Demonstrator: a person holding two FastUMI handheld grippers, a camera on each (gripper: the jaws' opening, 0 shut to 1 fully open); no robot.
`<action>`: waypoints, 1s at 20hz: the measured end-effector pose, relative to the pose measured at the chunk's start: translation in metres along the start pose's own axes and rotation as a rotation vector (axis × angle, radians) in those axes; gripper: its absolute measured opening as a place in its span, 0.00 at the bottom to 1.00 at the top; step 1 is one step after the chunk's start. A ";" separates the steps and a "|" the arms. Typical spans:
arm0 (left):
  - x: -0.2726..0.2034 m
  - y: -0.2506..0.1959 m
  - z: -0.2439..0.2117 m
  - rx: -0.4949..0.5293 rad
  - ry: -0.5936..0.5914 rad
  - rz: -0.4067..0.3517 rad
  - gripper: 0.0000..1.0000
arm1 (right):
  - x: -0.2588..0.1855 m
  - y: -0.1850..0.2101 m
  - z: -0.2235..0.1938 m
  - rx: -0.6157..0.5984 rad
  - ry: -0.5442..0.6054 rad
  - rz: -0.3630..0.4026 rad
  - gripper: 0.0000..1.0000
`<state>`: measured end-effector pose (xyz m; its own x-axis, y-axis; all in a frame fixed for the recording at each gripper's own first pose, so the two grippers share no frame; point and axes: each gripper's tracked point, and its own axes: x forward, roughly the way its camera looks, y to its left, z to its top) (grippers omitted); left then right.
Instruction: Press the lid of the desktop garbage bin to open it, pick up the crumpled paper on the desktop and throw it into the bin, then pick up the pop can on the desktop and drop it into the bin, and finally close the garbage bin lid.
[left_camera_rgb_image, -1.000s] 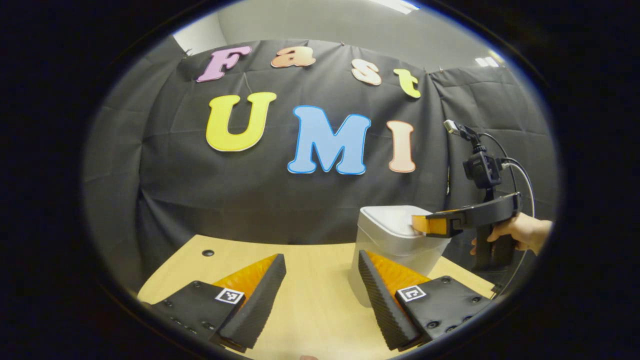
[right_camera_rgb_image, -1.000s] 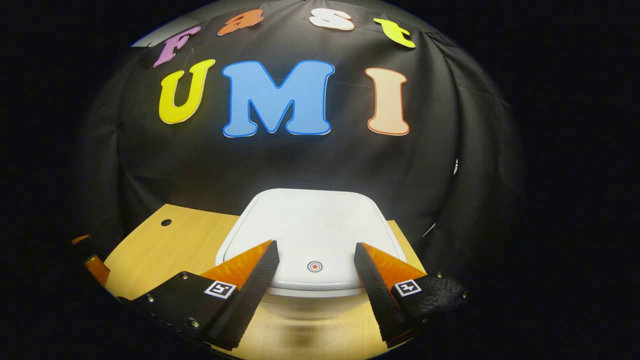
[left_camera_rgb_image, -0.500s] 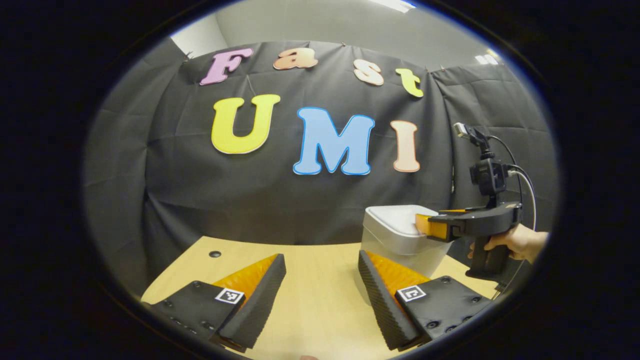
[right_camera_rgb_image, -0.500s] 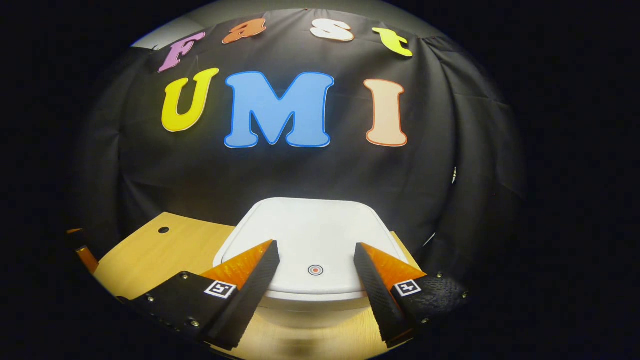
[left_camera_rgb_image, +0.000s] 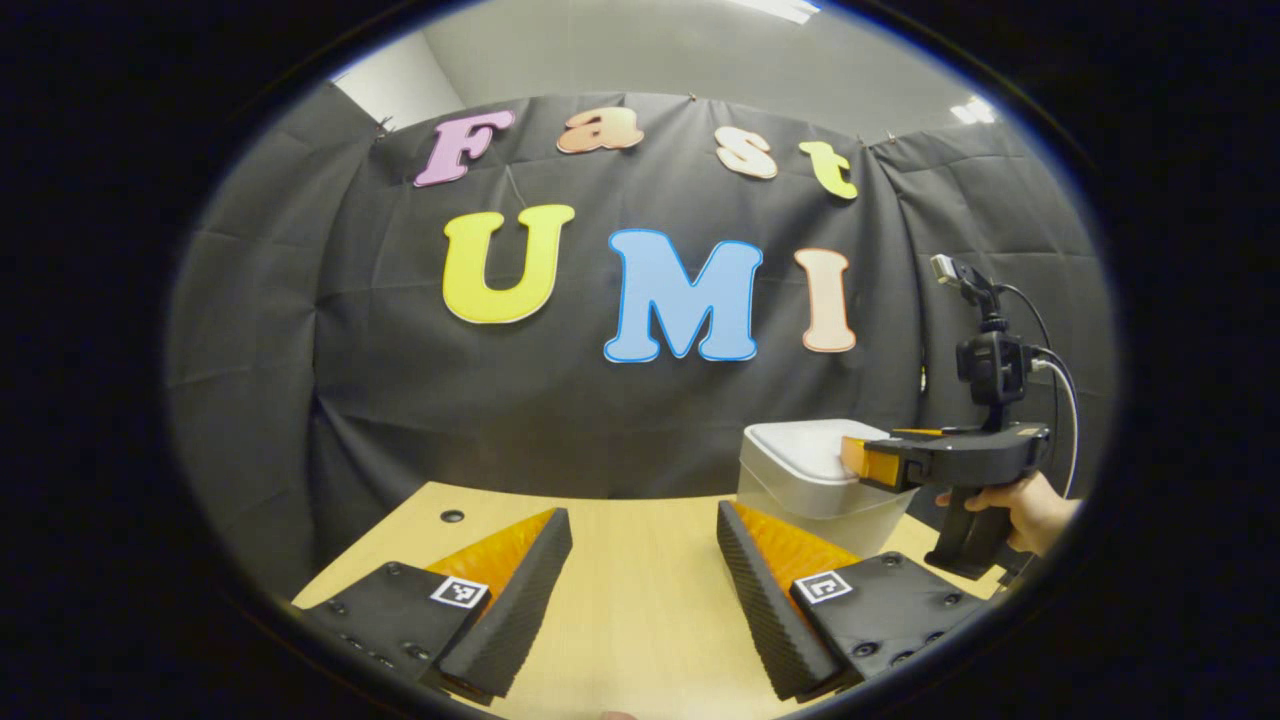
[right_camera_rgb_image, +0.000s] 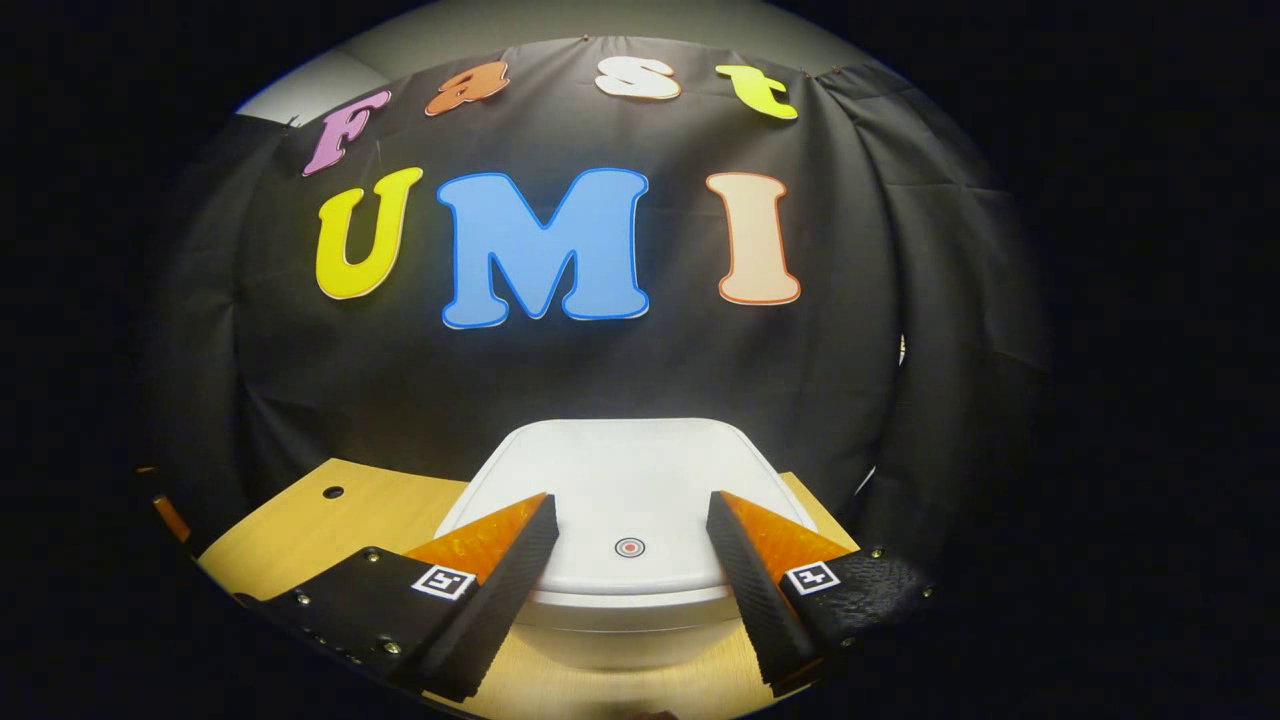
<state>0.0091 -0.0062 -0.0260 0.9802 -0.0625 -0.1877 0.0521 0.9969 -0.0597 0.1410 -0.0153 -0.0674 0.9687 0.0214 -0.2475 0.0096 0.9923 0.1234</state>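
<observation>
Garbage bin (right_camera_rgb_image: 625, 620) on the far right part of the wooden desktop (left_camera_rgb_image: 620, 600), close against the black cloth wall (left_camera_rgb_image: 600, 400); white lid (right_camera_rgb_image: 620, 490) down flat on the translucent body, small red-ringed press mark (right_camera_rgb_image: 629, 547) near its front edge.

Right gripper (right_camera_rgb_image: 632, 510) spread wide, nothing between its fingers (right_camera_rgb_image: 510, 570); both tips poised over the front part of the lid, one on each side of the press mark. Contact with the lid not clear from the right gripper view. From the left gripper view, same tool seen side-on as right gripper (left_camera_rgb_image: 862, 460), level, tip at the top edge of the bin (left_camera_rgb_image: 815, 480), gripped at the handle by a hand (left_camera_rgb_image: 1030, 500), with a small camera (left_camera_rgb_image: 990, 365) and cable mounted on top.

Left gripper (left_camera_rgb_image: 645, 530) likewise wide apart and empty, held above bare desktop, well to the left of the bin, fingers (left_camera_rgb_image: 765, 590) touching nothing. Round hole (left_camera_rgb_image: 452, 517) in the desktop near its far left edge.
</observation>
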 end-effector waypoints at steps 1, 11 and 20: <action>0.000 -0.001 0.001 0.000 0.000 0.004 0.96 | 0.000 0.000 0.000 -0.003 -0.004 0.003 0.97; -0.008 -0.014 0.003 0.014 -0.007 0.047 0.96 | -0.001 -0.009 0.004 0.004 -0.053 0.026 0.95; -0.008 -0.022 0.004 0.028 -0.014 0.064 0.96 | -0.013 -0.014 0.020 0.016 -0.098 0.045 0.95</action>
<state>0.0012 -0.0278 -0.0191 0.9844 0.0017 -0.1762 -0.0055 0.9998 -0.0209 0.1332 -0.0318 -0.0468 0.9878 0.0535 -0.1465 -0.0316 0.9884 0.1483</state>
